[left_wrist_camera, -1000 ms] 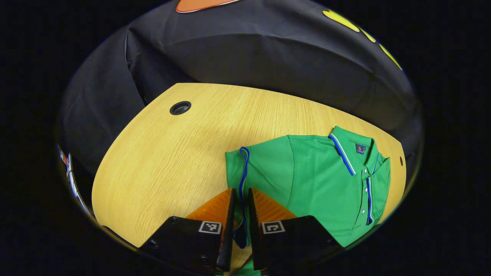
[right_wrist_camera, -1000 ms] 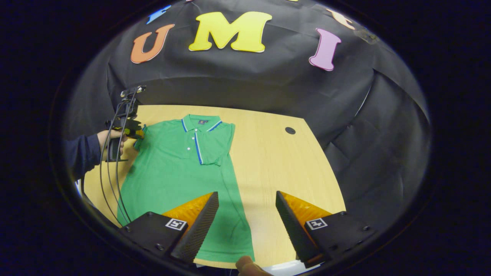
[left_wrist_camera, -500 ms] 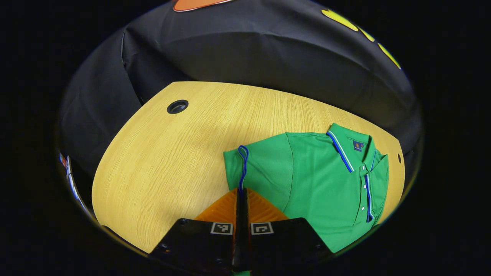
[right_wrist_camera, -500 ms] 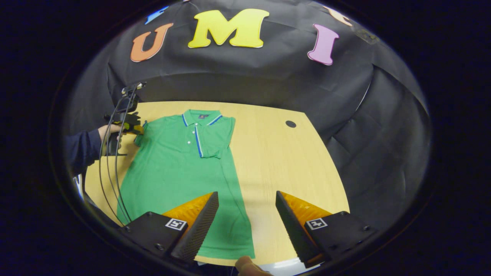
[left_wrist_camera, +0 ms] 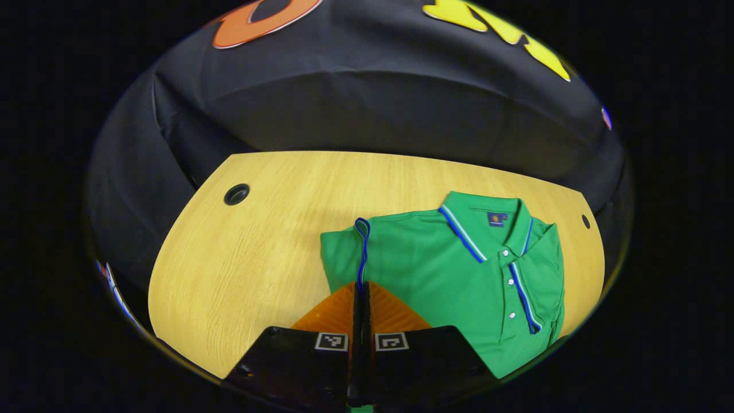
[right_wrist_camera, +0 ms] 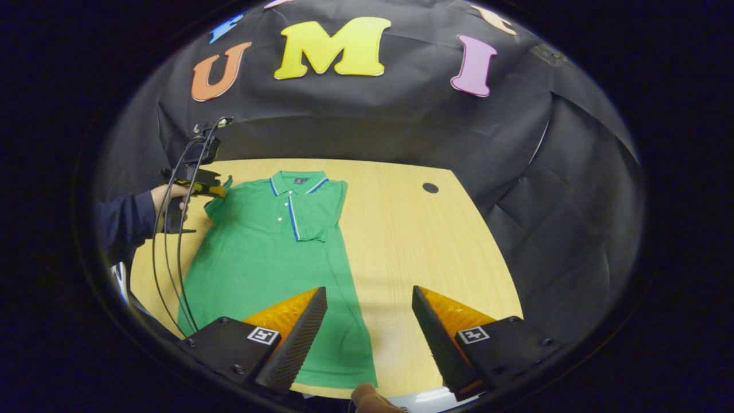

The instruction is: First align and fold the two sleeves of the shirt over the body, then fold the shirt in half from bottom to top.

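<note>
A green polo shirt (right_wrist_camera: 269,241) with blue-and-white trim lies flat on the wooden table (right_wrist_camera: 413,246), collar toward the far wall. Its right sleeve (right_wrist_camera: 324,209) is folded over the chest. My left gripper (left_wrist_camera: 361,285) is shut on the blue-trimmed cuff of the left sleeve (left_wrist_camera: 347,252), which it lifts off the table. In the right gripper view that same left gripper (right_wrist_camera: 215,191) sits at the shirt's far left shoulder, held by a hand (right_wrist_camera: 169,195). My right gripper (right_wrist_camera: 370,298) stands open above the shirt's lower right hem with nothing between its fingers.
Round cable holes (left_wrist_camera: 236,194) (right_wrist_camera: 430,187) pierce the table near its far corners. Cables (right_wrist_camera: 166,252) hang from the left gripper across the table's left side. Bare wood lies right of the shirt (right_wrist_camera: 436,241). A fingertip (right_wrist_camera: 367,396) shows at the near edge.
My left gripper closed on the left sleeve's cuff and has lifted it slightly, turning toward the shirt's body. The right gripper has stayed put and open.
</note>
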Demonstrator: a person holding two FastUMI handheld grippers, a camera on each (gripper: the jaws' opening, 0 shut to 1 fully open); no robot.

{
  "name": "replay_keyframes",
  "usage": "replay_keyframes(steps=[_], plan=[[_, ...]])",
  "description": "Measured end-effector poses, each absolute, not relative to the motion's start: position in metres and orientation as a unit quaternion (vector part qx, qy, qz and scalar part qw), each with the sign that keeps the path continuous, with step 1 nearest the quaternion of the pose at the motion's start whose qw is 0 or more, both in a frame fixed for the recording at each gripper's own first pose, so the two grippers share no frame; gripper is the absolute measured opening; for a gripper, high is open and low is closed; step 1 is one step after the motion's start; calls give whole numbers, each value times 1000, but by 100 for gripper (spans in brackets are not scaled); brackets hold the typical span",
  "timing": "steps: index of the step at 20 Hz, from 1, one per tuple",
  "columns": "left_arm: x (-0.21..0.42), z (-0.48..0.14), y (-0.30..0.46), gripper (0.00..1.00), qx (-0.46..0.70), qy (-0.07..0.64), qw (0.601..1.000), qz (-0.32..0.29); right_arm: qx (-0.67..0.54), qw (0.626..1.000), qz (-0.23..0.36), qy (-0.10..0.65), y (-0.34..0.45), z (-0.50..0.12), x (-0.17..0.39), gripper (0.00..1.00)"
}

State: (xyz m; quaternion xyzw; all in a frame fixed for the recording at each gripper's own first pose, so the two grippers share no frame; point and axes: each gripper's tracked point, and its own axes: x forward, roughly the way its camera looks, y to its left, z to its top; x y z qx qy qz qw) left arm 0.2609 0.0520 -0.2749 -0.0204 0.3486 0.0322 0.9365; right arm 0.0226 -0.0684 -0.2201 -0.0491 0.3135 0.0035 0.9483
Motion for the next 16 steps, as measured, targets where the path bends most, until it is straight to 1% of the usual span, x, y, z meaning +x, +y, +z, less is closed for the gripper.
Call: replay_keyframes(steps=[1,2,3,4,5,7,8,11,12,13,16], plan=[[262,-271,40,0,-14,345,938,23,-46,949,-1,311,-73,-218,23,96],[264,-266,27,3,-8,340,940,11,-44,951,-6,307,-78,-215,23,96],[265,-263,13,3,-2,337,942,-2,-40,952,-11,303,-82,-211,23,95],[266,-260,-2,3,3,335,942,-16,-35,954,-14,298,-85,-207,24,96],[264,-259,-16,3,7,335,942,-28,-30,955,-18,294,-88,-203,24,95],[264,-260,-38,3,13,338,940,-45,-28,958,-21,285,-92,-197,24,96],[263,-262,-50,3,15,342,938,-53,-28,959,-21,282,-93,-195,22,95],[261,-270,-73,4,26,352,933,-71,-26,960,-30,277,-100,-192,20,95],[260,-274,-75,4,36,355,932,-69,-23,962,-36,270,-103,-188,19,96],[261,-280,-77,3,46,360,929,-67,-20,965,-46,257,-108,-180,20,95],[258,-296,-81,4,66,381,920,-68,-17,979,-68,191,-114,-139,20,96]])
